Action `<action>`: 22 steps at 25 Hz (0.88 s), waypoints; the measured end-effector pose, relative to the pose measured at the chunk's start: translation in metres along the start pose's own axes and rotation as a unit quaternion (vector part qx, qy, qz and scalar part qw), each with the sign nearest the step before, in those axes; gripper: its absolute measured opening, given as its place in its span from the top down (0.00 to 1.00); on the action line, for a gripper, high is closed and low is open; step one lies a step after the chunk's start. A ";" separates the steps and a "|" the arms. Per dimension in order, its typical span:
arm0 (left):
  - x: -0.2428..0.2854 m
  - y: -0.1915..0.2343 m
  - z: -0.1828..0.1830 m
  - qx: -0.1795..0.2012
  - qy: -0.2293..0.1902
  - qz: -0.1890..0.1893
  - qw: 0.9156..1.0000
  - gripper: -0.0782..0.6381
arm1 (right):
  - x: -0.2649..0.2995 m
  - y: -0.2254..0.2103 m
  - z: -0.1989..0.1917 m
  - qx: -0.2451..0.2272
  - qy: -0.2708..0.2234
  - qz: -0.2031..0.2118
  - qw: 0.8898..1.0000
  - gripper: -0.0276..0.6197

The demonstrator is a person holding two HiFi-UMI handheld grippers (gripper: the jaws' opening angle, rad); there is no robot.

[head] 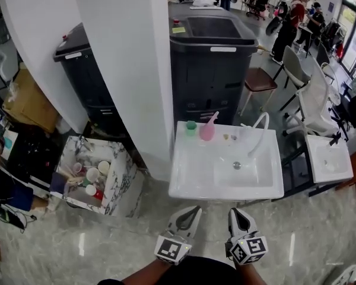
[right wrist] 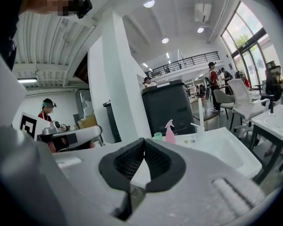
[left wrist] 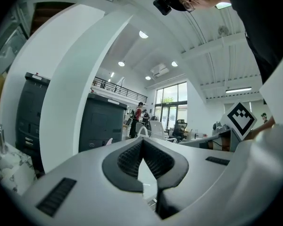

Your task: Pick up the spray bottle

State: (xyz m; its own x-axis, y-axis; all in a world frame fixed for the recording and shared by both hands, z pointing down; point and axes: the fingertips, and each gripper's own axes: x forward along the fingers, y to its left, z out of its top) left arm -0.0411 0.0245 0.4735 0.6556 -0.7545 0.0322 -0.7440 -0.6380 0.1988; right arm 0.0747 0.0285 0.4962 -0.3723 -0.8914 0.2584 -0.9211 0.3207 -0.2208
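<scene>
Jaws of the left gripper (head: 195, 209) and right gripper (head: 235, 212) are held together, empty, before the sink (head: 187, 180); the pink spray bottle (head: 207, 127) is stood on the sink's back rim.

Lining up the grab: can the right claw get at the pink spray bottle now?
Probably not yet: the right claw is shut and short of the sink, with the spray bottle on its back ledge beside a green cup. The way looks free.

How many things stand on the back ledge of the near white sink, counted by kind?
Pink spray bottle: 1
Green cup: 1
White faucet: 1
Small items, too small to name: 2
Total: 5
</scene>
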 end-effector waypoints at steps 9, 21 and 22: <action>0.054 0.073 0.015 0.021 0.002 -0.011 1.000 0.88 | 0.074 -0.007 0.027 -0.019 -0.005 -0.043 0.999 0.96; 0.086 0.111 0.005 0.016 0.016 0.008 1.000 0.88 | 0.121 -0.035 0.042 -0.031 -0.011 -0.058 0.998 0.96; 0.088 0.115 0.004 0.013 0.018 0.014 1.000 0.88 | 0.127 -0.039 0.041 -0.028 -0.008 -0.056 0.998 0.96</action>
State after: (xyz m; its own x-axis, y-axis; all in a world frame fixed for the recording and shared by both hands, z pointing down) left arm -0.0697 -0.1161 0.4951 0.6390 -0.7658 0.0729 -0.7644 -0.6214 0.1717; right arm 0.0678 -0.1106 0.4990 -0.2648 -0.9278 0.2627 -0.9620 0.2351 -0.1391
